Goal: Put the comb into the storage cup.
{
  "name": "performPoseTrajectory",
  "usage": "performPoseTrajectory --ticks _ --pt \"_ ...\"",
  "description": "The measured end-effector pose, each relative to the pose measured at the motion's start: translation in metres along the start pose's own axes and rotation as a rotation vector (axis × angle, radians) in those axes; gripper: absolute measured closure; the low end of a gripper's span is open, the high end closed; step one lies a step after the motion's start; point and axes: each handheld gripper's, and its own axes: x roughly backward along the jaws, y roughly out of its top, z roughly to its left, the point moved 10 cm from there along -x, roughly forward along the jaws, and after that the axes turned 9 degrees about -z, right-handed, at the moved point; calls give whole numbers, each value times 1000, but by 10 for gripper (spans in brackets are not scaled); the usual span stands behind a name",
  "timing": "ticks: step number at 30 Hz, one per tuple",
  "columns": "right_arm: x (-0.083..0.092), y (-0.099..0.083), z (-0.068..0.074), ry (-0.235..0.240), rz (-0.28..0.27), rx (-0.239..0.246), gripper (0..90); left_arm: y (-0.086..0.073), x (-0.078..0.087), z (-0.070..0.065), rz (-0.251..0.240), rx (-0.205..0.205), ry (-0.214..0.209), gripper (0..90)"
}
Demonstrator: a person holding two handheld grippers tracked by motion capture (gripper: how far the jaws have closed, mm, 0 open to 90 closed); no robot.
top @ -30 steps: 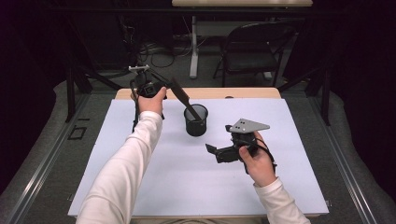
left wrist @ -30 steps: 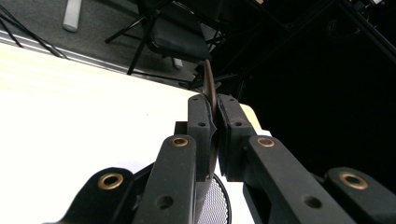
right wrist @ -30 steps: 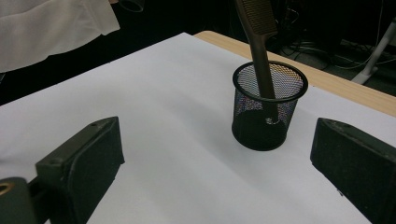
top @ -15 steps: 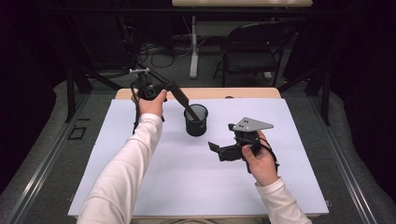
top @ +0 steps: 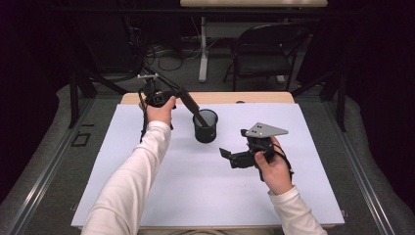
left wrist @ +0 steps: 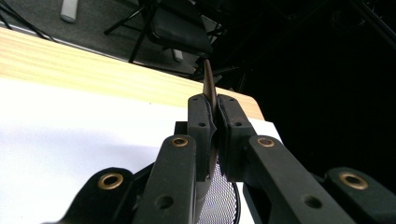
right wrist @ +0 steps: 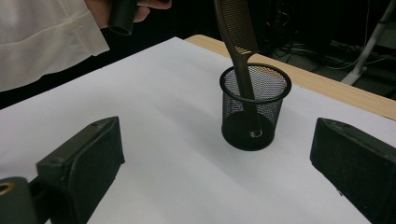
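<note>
White-covered bench [top: 147, 196]; comb [right wrist: 240, 42] clamped in left gripper [top: 164, 96], end inside mesh cup [top: 205, 126] at centre frame. Right gripper [top: 235, 155] wide open, empty. Risk: tipping cup if comb levers sideways.

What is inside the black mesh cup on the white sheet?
Inside the black wire-mesh cup stands the handle end of a dark brown plastic comb, tilted and reaching the bottom. The left gripper is clamped on its toothed upper part. The cup's near wall covers part of the bottom.
</note>
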Motion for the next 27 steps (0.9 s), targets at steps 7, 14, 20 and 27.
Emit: performPoseTrajectory --ticks 7,14,20,27 --pt "0 -1 0 1 2 0 23 -3 -1 1 4 -11 -5 850" --pt "0 -1 0 1 3 3 23 -7 -2 3 13 -17 -1 850" --pt "-1 -2 1 2 5 3 24 -9 -3 3 17 -29 -2 850" --pt "-1 -2 1 2 7 1 25 -9 -3 6 8 -12 -3 850"
